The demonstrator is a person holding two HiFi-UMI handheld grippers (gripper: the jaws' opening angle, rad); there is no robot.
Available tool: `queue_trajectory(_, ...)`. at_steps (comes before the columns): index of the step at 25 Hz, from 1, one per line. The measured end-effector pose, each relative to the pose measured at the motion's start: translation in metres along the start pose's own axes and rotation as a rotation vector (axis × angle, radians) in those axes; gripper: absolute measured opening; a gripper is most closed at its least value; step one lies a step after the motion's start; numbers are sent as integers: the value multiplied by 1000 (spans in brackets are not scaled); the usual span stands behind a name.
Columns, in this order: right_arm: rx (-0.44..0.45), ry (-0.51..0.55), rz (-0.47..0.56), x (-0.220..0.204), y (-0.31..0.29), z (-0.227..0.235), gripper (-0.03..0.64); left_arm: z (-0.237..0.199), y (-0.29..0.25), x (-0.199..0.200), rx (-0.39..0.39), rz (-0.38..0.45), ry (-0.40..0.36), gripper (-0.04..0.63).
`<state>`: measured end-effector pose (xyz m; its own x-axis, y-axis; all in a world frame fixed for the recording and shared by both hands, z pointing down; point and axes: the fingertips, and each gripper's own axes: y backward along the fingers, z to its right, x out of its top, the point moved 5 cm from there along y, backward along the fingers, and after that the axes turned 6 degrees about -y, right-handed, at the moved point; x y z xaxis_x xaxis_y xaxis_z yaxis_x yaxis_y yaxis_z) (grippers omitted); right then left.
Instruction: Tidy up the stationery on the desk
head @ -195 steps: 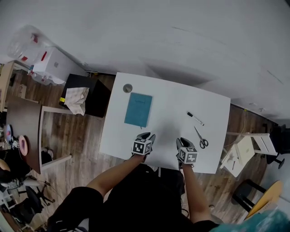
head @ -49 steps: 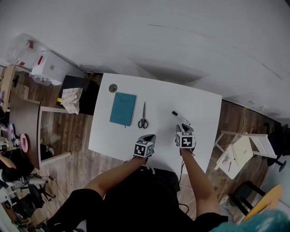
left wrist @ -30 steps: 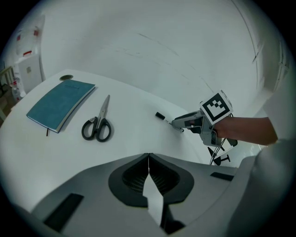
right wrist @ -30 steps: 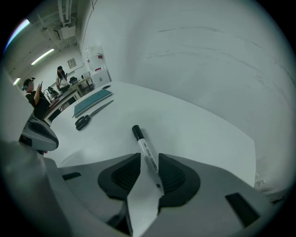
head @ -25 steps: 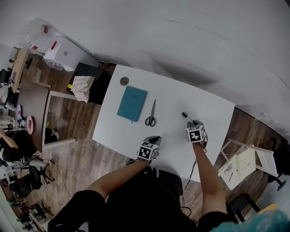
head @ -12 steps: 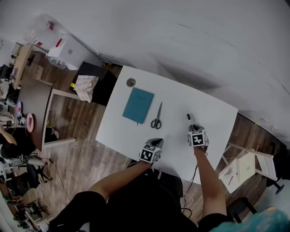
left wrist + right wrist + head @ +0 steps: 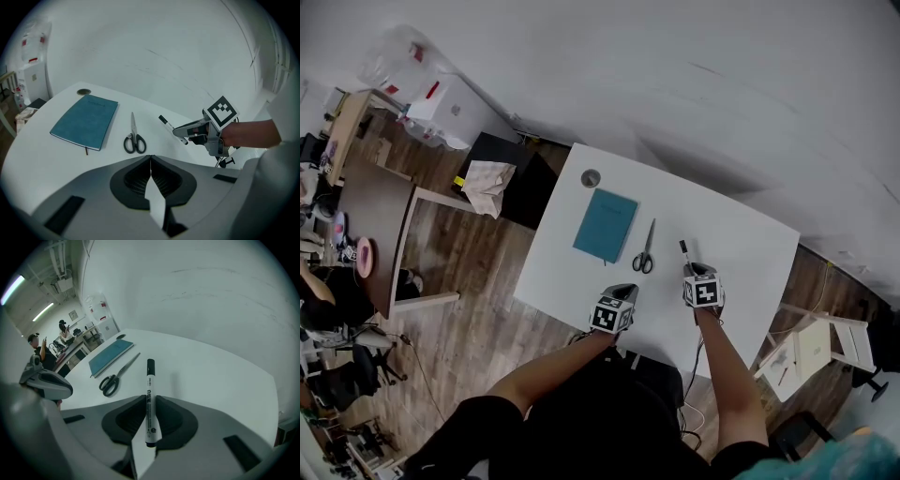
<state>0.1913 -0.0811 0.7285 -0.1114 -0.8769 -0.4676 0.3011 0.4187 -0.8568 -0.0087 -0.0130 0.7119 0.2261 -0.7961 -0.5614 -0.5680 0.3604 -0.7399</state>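
Now right claw (image 7: 149,400) grips the marker (image 7: 150,378), seemingly lifted nearer the scissors (image 7: 133,132).

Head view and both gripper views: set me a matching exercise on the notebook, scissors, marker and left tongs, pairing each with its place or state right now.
Things:
1. notebook
2. scissors
3. marker
4. left tongs

States:
A. clamped in the right tongs
B. shut on nothing
C. teal, lying closed, leftmost of the three items in the head view
D. lying flat with blades closed, handles toward the person

Pairs: 1-C, 2-D, 3-A, 4-B
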Motion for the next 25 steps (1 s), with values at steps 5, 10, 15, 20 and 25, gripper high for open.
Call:
queue_trajectory(5, 35, -102, 30, 21, -7, -49, 80, -31, 20, -1, -9, 1, 8, 14)
queue_trajectory(10, 46, -258, 65, 37, -21, -88, 81, -62, 28, 4, -26, 5, 3, 14)
queue_trajectory(15, 68, -363, 91, 47, -40, -128, 80, -95, 37, 14, -42, 16, 15, 14)
queue_trajectory(20, 48, -483, 100, 57, -62, -145, 81, -122, 41, 21, -55, 25, 20, 14)
queue_trajectory(25, -11, -590, 115, 66, -83, -146, 81, -144, 43, 25, -69, 27, 7, 14)
